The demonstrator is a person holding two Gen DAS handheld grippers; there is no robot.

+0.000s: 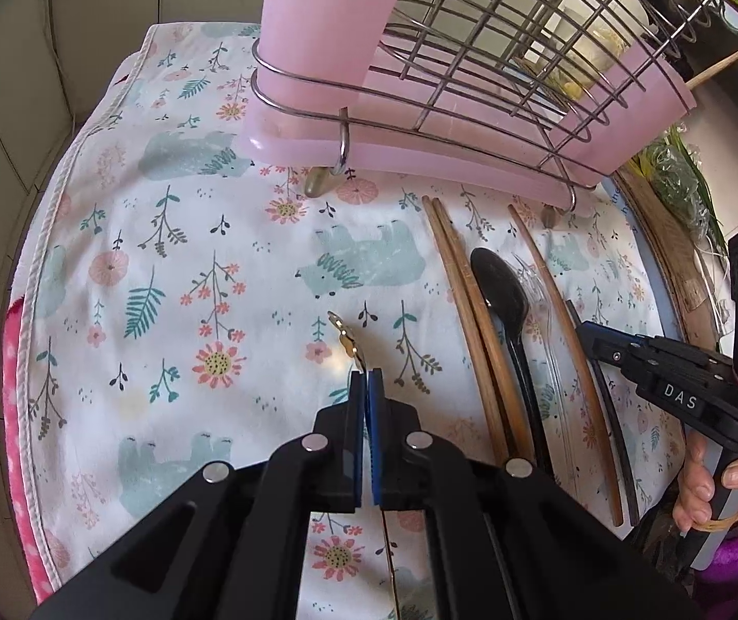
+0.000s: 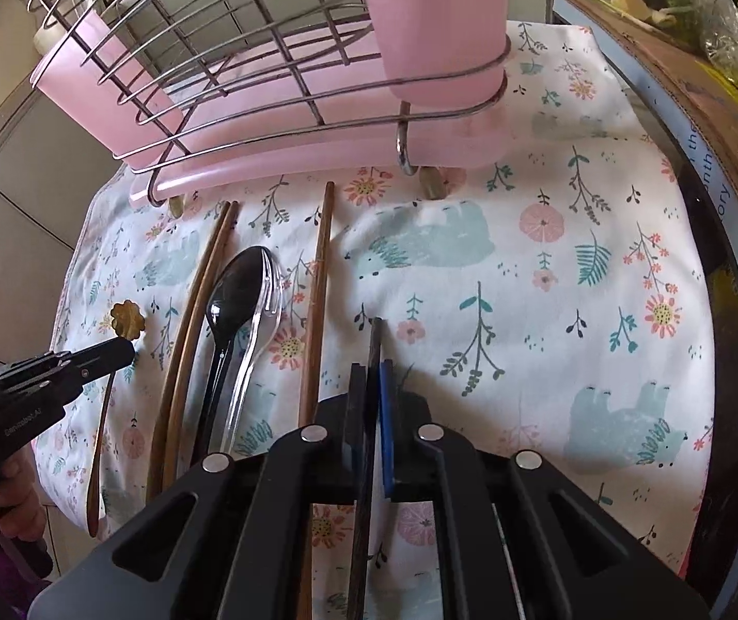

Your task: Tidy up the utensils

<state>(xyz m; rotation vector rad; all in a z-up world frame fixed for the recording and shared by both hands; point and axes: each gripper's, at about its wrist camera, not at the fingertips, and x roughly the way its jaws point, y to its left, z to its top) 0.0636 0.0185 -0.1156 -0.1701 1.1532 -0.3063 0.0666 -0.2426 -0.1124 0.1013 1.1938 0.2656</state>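
Note:
My left gripper [image 1: 367,377] is shut on a thin gold spoon with a flower-shaped bowl [image 1: 344,339], held above the floral cloth [image 1: 188,237]; the same spoon [image 2: 128,320] shows in the right wrist view with its handle hanging down. My right gripper [image 2: 371,367] is shut on a dark chopstick [image 2: 374,351]; this gripper also shows at the right of the left wrist view [image 1: 583,330]. On the cloth lie a pair of brown chopsticks [image 1: 467,310], a black spoon [image 1: 503,299], a clear plastic spoon [image 2: 260,330] and a single brown chopstick [image 2: 319,284].
A wire dish rack [image 1: 498,51] on a pink drip tray [image 1: 420,155] stands at the back, with a pink utensil cup [image 1: 327,20] clipped to its corner. A round tray edge [image 2: 730,310] and bagged greens [image 1: 678,181] lie to the right.

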